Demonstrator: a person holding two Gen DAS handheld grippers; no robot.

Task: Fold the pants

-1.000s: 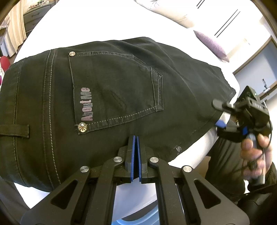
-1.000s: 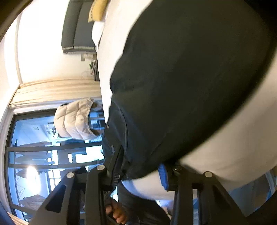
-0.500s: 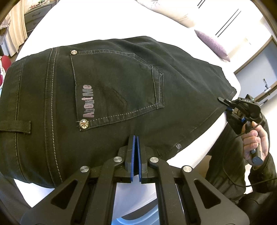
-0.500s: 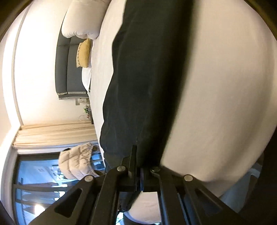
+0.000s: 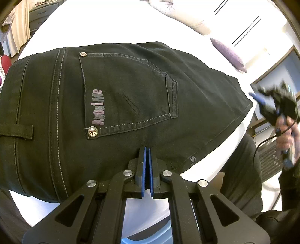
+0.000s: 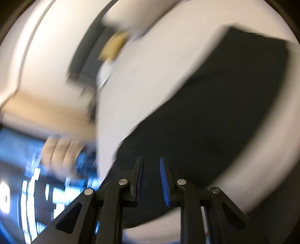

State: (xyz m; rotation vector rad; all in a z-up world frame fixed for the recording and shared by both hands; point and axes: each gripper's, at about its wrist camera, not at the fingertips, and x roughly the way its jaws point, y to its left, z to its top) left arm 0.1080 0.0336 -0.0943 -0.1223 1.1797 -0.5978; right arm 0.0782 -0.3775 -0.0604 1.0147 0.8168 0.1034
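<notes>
Black jeans (image 5: 131, 105) lie folded on the white bed (image 5: 105, 24), back pocket with "AboutMe" lettering facing up. My left gripper (image 5: 147, 150) is shut with nothing between its blue pads, its tips over the near edge of the jeans. My right gripper (image 6: 151, 163) is open with a small gap, just above the dark cloth (image 6: 215, 105); that view is blurred by motion. The right gripper also shows in the left wrist view (image 5: 275, 105), held off the bed's right side, clear of the jeans.
White pillows (image 5: 180, 13) and a purple cushion (image 5: 226, 54) lie at the bed's far side. A dresser and curtain (image 5: 24, 24) stand at far left. A dark headboard and yellow cushion (image 6: 112, 47) show blurred in the right wrist view.
The right gripper has opened, let go of the jeans' edge and swung away from the bed's side, blurring its view. The left gripper stays shut in place.
</notes>
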